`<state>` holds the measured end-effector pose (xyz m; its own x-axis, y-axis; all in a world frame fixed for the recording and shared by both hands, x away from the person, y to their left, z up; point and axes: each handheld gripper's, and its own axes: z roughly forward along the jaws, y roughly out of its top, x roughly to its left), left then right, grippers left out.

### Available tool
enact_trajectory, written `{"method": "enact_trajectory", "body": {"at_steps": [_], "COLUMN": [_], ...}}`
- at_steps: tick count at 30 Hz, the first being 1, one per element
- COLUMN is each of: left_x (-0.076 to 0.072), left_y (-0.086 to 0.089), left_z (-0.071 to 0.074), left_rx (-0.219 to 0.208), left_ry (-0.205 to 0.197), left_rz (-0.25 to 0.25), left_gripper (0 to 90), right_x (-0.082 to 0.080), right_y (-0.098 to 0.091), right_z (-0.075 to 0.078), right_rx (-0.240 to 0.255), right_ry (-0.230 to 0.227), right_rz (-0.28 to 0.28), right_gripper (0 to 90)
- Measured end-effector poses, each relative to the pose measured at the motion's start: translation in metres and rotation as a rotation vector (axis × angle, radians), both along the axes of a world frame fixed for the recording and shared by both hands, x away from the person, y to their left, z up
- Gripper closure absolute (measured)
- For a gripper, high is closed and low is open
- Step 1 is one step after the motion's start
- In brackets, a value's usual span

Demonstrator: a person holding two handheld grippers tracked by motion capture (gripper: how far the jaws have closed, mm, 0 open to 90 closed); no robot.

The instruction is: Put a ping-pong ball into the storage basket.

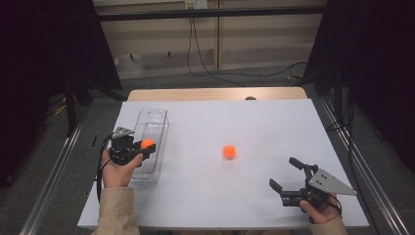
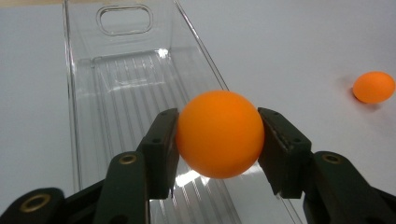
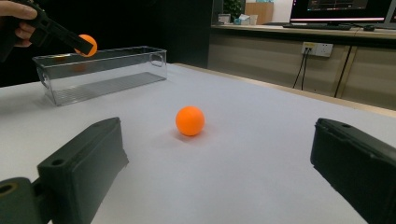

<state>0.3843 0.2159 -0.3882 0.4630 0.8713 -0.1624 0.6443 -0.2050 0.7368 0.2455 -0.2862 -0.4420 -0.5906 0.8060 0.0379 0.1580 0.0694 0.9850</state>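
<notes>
Table [image 1: 254,196]: white top, bare apart from the items below; the work in hand appears to be putting orange balls into the clear bin.

Clear bin [image 1: 159,128]: long, narrow plastic box with a ribbed floor and a cut-out handle at its far end [image 2: 124,19]; stands on the left part of the table, long side running away from the person; nothing lies on its floor, which shows bare in the left gripper view; one ball hangs above it, not yet inside.

Right gripper [image 1: 285,175]: held low near the front right corner of the table; jaws spread wide, nothing between them; pointed toward the loose ball, well apart from it.

Left gripper [image 1: 146,148]: held over the near half of the bin; jaws clamped on a ball, one pad on each side.

Held ball [image 2: 219,134]: orange, smooth, round; gripped across its middle above the bin's ribbed floor, inside the line of the walls.

Loose ball [image 3: 190,120]: orange; rests on the open table near the centre, well apart from the bin.

Handling note, as a judgement: lower the held ball close to the floor before letting go, since a light ball probably bounces or rolls along the ribs; keep it centred between the long walls; open the jaws gently so neither pad flicks it sideways.
</notes>
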Motion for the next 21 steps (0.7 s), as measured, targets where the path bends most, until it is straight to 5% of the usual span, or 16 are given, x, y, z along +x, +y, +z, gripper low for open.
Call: {"method": "enact_trajectory", "body": {"at_steps": [21], "left_x": [0.0017], "left_y": [0.0032], "left_z": [-0.0060], "left_rx": [0.018], "left_ry": [0.008], "left_rz": [0.023], "left_gripper": [50.8], "right_x": [0.0000], "right_y": [0.0002], "right_z": [-0.0001], "right_rx": [0.000], "right_ry": [0.000], "right_rz": [0.003], "right_gripper": [2.5]}}
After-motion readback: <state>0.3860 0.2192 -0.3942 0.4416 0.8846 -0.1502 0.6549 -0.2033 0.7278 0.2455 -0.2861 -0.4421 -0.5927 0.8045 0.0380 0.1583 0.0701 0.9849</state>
